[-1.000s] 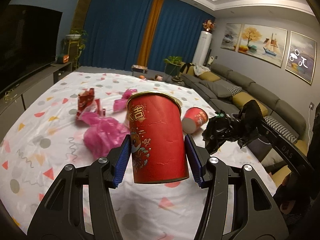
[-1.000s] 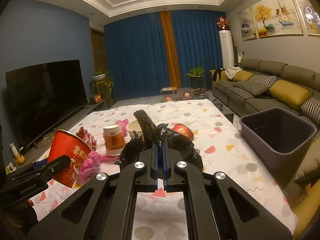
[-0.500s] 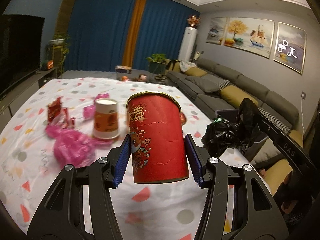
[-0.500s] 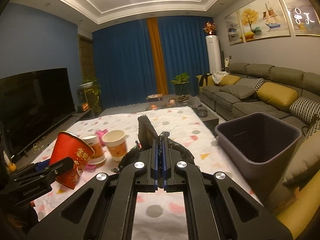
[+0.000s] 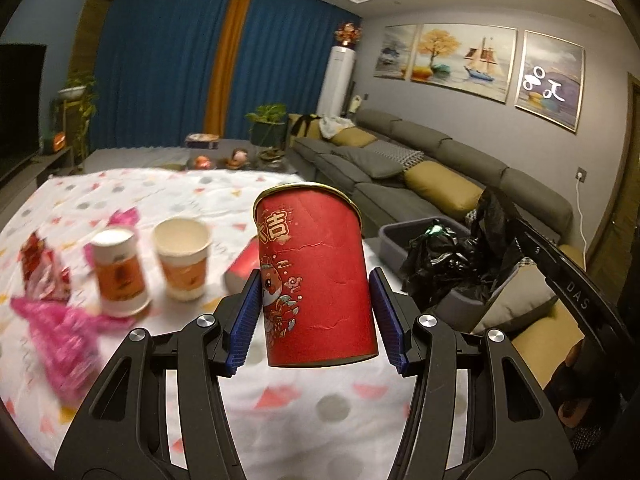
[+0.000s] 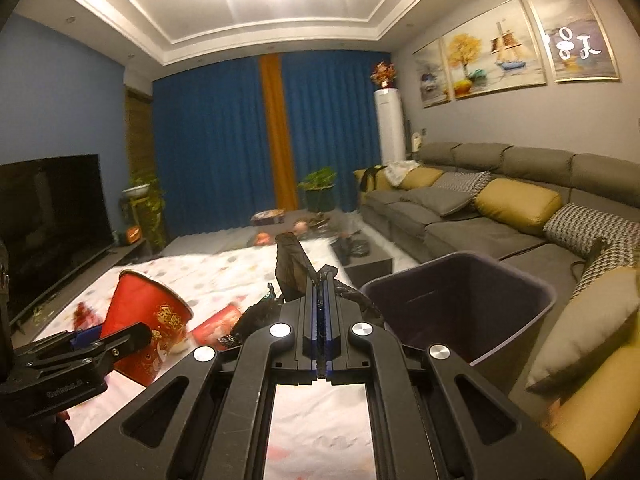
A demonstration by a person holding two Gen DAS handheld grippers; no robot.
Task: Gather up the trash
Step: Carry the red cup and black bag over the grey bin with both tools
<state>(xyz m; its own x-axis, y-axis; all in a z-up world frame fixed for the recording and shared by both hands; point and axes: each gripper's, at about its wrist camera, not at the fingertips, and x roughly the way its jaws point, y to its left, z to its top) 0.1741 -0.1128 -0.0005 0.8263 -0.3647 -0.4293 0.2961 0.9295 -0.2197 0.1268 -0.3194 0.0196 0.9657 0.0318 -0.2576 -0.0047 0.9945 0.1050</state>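
Red paper tub (image 5: 316, 280), one, gold rim, cartoon print and gold characters on its side, a bit creased; we hold it upright in the left tongs (image 5: 316, 300), blue pads (image 5: 244, 320) pressed on both sides, off the surface. Black plastic bag (image 6: 294, 270), one, crumpled and shiny, pinched in our right tongs (image 6: 320, 320), jaws nearly together on the film; it hangs just beside the bin's near rim. In the left view the bag (image 5: 452, 264) sits in front of the bin.

Bin (image 6: 532, 292): one, dark grey, square, open top; nothing shows on the inner walls we can see.

Left on the surface we count two paper cups: an orange-and-white one upside down (image 5: 120, 276), another upright and open (image 5: 182, 260), the two just beside each other. One red cup on its side (image 5: 244, 268) behind the tub. Pink plastic wrap (image 5: 60, 340), blurred, one heap, plus a smaller pink scrap (image 5: 124, 216) further back. One red foil packet (image 5: 40, 268) at the far left.

Surface is a bench under a white cloth (image 5: 328, 408) with grey dots and red, yellow triangles.

Room: blue curtains (image 6: 224, 140) with one orange strip, grey sofa (image 6: 472, 216) with mustard cushions, three paintings (image 5: 476, 64), TV (image 6: 44, 220) at the left, white floor-standing air conditioner (image 6: 388, 124).
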